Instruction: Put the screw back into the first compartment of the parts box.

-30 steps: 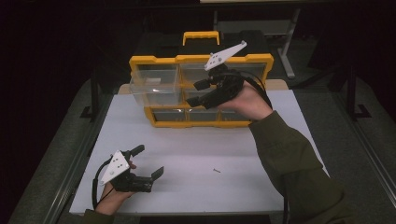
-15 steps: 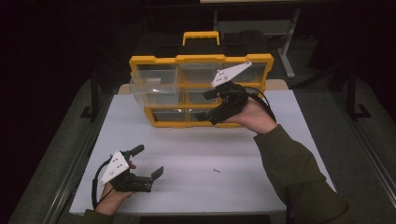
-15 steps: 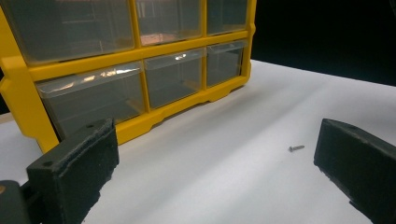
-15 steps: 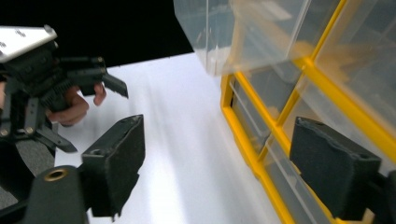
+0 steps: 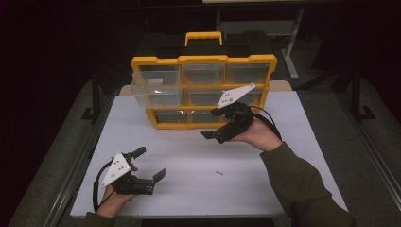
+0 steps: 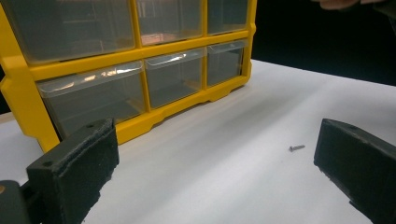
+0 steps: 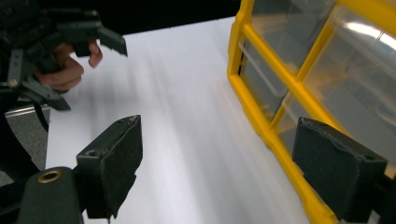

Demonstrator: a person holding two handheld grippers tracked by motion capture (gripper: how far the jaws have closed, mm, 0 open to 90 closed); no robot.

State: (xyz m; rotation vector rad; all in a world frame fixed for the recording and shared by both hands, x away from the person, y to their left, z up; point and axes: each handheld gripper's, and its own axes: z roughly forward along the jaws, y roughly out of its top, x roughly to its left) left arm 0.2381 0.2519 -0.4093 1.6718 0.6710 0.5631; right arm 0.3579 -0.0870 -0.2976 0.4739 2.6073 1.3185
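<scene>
Your left gripper (image 6: 210, 172): jaws wide apart, nothing between them but white table (image 6: 224, 186). Small screw (image 6: 296, 148) lies just ahead of right-hand jaw. Yellow drawer cabinet (image 6: 135, 70) stands beyond, clear drawers shut.

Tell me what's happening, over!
Both grippers, left and right, open, empty. Top-left drawer pulled out of organizer. Small screw loose on table.

Open white table (image 5: 189, 189) near side, lone screw (image 5: 219, 173) lying mid-right, yellow drawer cabinet (image 5: 203, 60) blocking far side, upper-left drawer (image 5: 156, 87) apparently jutting forward
</scene>
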